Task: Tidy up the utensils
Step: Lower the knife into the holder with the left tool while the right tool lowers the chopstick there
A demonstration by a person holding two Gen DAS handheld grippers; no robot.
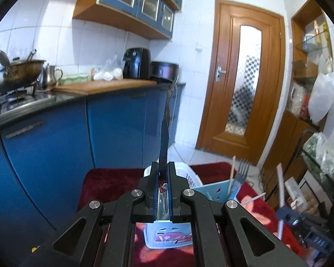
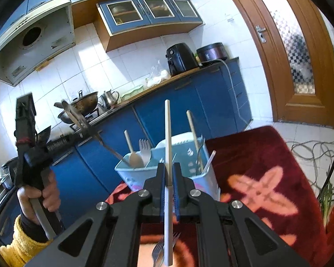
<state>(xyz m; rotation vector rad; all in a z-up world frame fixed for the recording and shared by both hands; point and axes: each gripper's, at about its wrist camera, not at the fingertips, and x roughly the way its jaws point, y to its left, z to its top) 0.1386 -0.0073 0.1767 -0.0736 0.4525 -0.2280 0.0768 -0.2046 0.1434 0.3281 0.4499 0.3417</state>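
Observation:
My left gripper [image 1: 163,169] is shut on a dark metal utensil [image 1: 167,120] that stands up between its fingers. Its lower end hangs above a light blue utensil caddy [image 1: 213,191]. The caddy [image 2: 189,178] holds a fork [image 1: 242,171], a wooden spoon [image 2: 133,155], a plastic fork [image 2: 144,148] and chopsticks [image 2: 194,133]. My right gripper [image 2: 169,169] is shut on a white chopstick [image 2: 168,133], upright just in front of the caddy. The left gripper [image 2: 80,133] shows at the left in the right wrist view.
The caddy stands on a red patterned cloth [image 2: 256,178]. Metal forks [image 2: 160,249] lie under my right gripper. A white basket [image 1: 184,173] sits behind the caddy. Blue cabinets [image 1: 55,144] and a counter with a wok [image 1: 15,73] lie beyond, a wooden door [image 1: 245,77] to the right.

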